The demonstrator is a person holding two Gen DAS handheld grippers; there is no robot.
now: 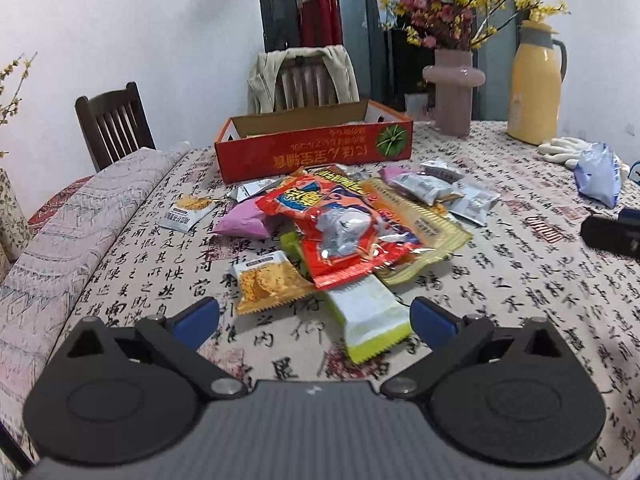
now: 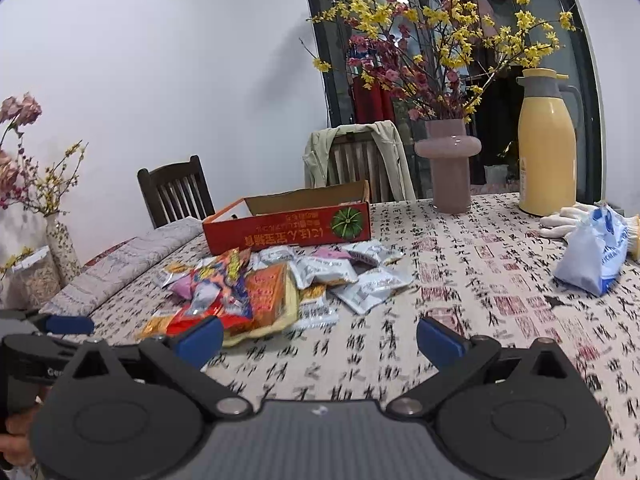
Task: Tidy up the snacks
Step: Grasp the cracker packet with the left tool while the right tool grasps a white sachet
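Left gripper (image 1: 314, 318): jaws spread wide, holding nothing, hovering low over the surface (image 1: 520, 280), which is covered by a cloth printed with black calligraphy. Between and just ahead of its blue fingertips (image 1: 196, 320) lies a white-and-lime packet (image 1: 370, 320), the near end of the snack pile. Just ahead and left of it, a small packet showing yellow crumbly contents (image 1: 268, 282). Ahead, on top of the heap, a large red bag (image 1: 344, 228), overlapping a gold-edged bag (image 1: 424, 232) to its right and a pink packet (image 1: 244, 220) to its left. Further ahead and right, several grey-white sachets (image 1: 424, 186). One small sachet (image 1: 188, 212) lies apart, ahead and left.

Beyond the pile, straight ahead: an open red cardboard box (image 1: 312, 152), touching or nearly touching the far edge of the heap; contents not visible.

Right gripper (image 2: 320, 340): likewise wide open and empty. The snack pile (image 2: 272, 292) sits ahead and left of it; bare cloth lies directly between its fingers. The left gripper's blue tip shows at its far left. Red box beyond the pile (image 2: 288, 232).

Far right of both grippers: pink vase with flowering branches (image 2: 448, 168), yellow thermos jug (image 2: 548, 148), white gloves (image 2: 568, 220), blue-white bag (image 2: 596, 256).
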